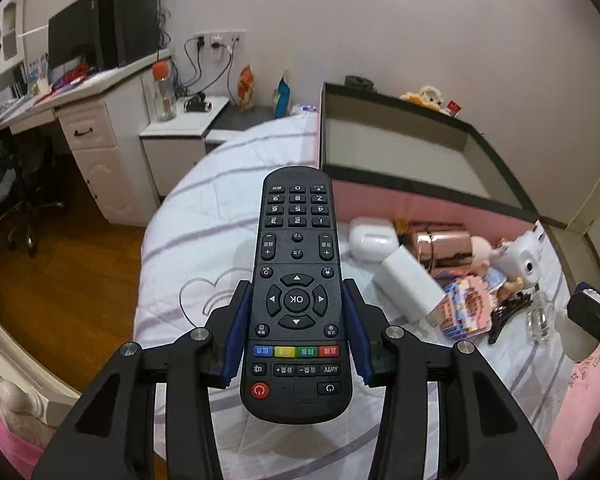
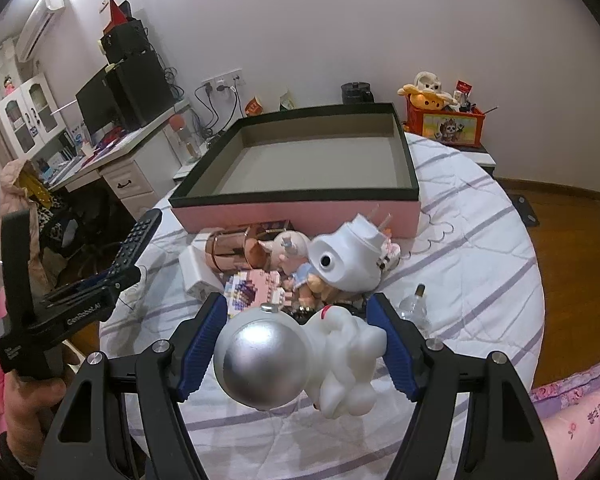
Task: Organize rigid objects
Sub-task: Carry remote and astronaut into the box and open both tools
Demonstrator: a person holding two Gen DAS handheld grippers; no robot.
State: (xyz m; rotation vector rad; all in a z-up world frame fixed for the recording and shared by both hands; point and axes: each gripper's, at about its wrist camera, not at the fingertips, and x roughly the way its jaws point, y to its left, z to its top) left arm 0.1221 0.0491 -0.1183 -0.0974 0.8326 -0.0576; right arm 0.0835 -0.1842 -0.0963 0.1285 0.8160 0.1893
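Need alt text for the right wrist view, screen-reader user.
The right gripper clamps a white astronaut figure with a silver helmet above a striped bed. Beyond it lies a pile of small toys in front of an empty pink box; at left, the left gripper holds a black remote.

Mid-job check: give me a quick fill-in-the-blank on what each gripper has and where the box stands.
1. The left gripper is shut on a black ____.
2. The right gripper holds a white astronaut figure with a ____ helmet.
3. The pink box with the dark rim holds ____.
4. The pile lies ____ the box, on the bed.

Missing: remote; silver; nothing; outside
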